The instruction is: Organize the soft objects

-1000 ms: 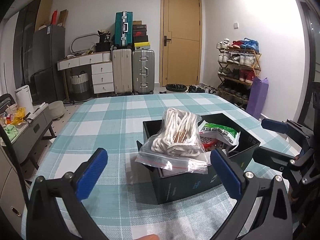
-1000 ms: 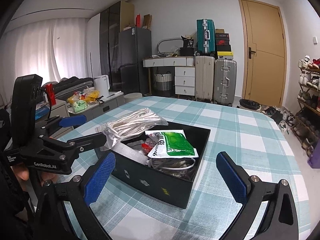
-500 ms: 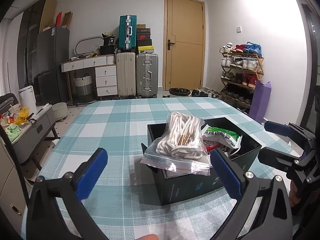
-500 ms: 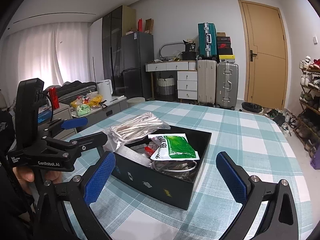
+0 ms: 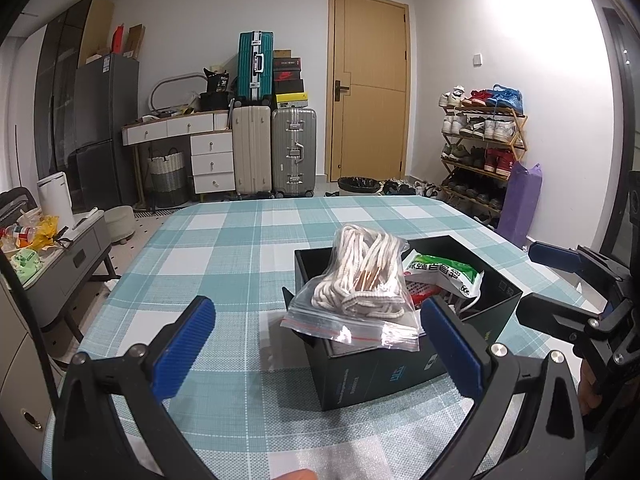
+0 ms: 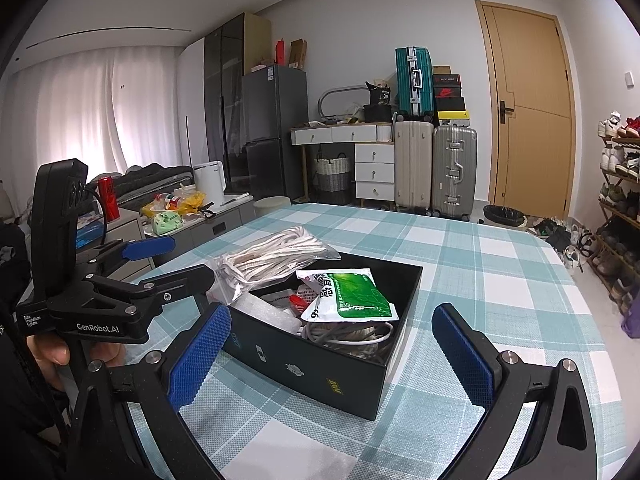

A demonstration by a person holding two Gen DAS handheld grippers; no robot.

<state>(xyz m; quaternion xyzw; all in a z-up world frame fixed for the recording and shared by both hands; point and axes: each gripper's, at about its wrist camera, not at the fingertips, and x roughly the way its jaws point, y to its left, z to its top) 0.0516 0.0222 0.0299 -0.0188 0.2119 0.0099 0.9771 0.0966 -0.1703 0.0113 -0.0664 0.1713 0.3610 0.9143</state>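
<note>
**Both grippers drawn back from the filled black box**

Compared with a second ago, the black box (image 5: 404, 344) sits lower and further right in the left wrist view, and more of the room above the counter (image 5: 240, 248) shows; in the right wrist view the box has slid down slightly as well. The contents of the box have not shifted between frames.

The left gripper (image 5: 318, 350) hangs with its jaws wide and nothing between them, its blue pads either side of the box's near corner but clear of it. The right gripper (image 6: 332, 350) is likewise spread wide and empty, framing the box from the other side. Each gripper appears in the other's view, beside the box.

The zip bag of white rope (image 5: 360, 292) is a clear plastic pouch with a red seal strip, stuffed with coils of thick cream cord. It lies on top of the box's contents at one corner, tilted, with its sealed end hanging out over the rim.

Next to it in the box lies a green and white packet (image 6: 350, 294) with printed characters, resting on a coil of white cable (image 6: 348, 334). Under these sit a red and white pack (image 6: 298, 300) and a piece of white foam wrap (image 6: 266, 308). The box stands on the teal checked cloth covering the counter.
</note>
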